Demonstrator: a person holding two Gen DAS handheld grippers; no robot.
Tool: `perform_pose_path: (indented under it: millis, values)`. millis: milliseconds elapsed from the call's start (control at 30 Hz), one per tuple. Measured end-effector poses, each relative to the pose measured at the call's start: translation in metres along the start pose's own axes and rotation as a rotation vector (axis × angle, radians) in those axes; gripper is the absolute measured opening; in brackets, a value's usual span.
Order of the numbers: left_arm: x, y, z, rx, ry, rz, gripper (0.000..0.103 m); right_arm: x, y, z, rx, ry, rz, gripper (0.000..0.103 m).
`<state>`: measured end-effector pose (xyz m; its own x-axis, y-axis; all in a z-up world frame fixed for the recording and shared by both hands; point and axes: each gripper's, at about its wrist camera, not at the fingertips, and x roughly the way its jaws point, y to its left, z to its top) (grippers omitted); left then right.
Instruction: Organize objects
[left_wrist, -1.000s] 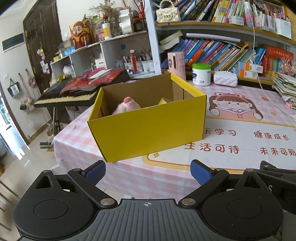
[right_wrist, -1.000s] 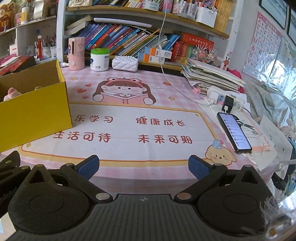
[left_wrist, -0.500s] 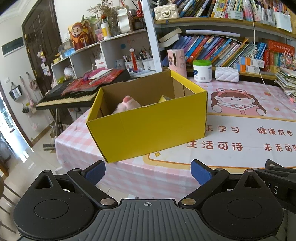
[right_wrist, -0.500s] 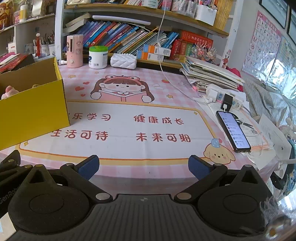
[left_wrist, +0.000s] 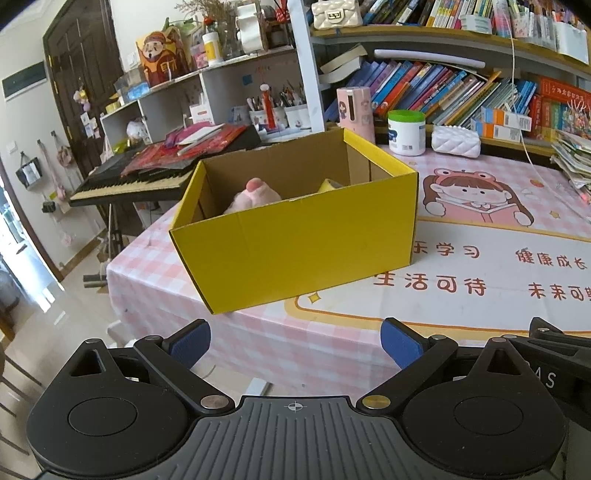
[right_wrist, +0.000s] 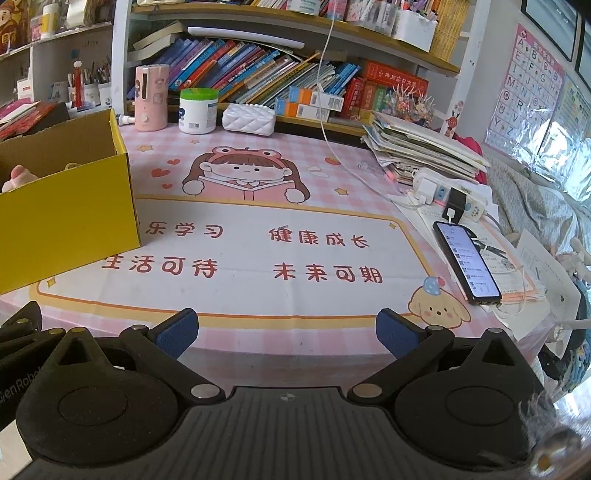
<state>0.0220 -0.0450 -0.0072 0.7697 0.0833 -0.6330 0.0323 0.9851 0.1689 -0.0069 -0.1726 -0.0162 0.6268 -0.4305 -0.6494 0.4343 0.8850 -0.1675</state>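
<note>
My left gripper (left_wrist: 295, 341) hangs off the near edge of the table (left_wrist: 258, 347), jaws spread wide with nothing between the blue pads (left_wrist: 190, 341). My right gripper (right_wrist: 286, 332) is the same: jaws wide apart, empty, held just short of the table's near edge. In the left view, part of the right gripper's black body shows at the lower right, so the two sit side by side.

Ahead of my left gripper stands the yellow box (left_wrist: 303, 247), open at the top, on the left end of the table and turned at an angle. Inside it a pink plush toy (left_wrist: 255, 194) pokes above the front wall, and a small yellow thing (left_wrist: 328, 184) shows beside it to the right; I cannot tell what that is. In the right view the box (right_wrist: 70, 206) is at the far left, the toy (right_wrist: 18, 175) just peeking over its rim.

A printed mat (right_wrist: 258, 251) with a cartoon girl and red characters covers the tabletop ahead of my right gripper, and its middle is bare. A phone (right_wrist: 467, 264) lies on papers at the right edge, plugged to a cable. At the back, against the bookshelf (right_wrist: 258, 74), stand a pink bottle (right_wrist: 150, 98), a white jar with a green lid (right_wrist: 197, 110) and a white quilted pouch (right_wrist: 249, 118). A stack of papers (right_wrist: 421, 151) lies back right. Left of the table is a keyboard (left_wrist: 129, 181).
</note>
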Motion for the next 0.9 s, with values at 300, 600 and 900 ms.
perform_pose_path:
  millis: [300,600,900]
  values:
    - [0.0008,-0.0003,0.0000,0.001,0.004,-0.002,0.100,0.0004,0.0000,-0.0003,0.002,0.001,0.001,0.103]
    - [0.0006,-0.0009,-0.0002,0.002,0.005,-0.004,0.100,0.0003,-0.0003,0.0002,0.002,0.001,0.000,0.103]
    - [-0.0006,-0.0019,-0.0018,0.005,0.006,-0.008,0.100,0.0006,-0.0012,-0.0005,0.001,0.001,0.001,0.103]
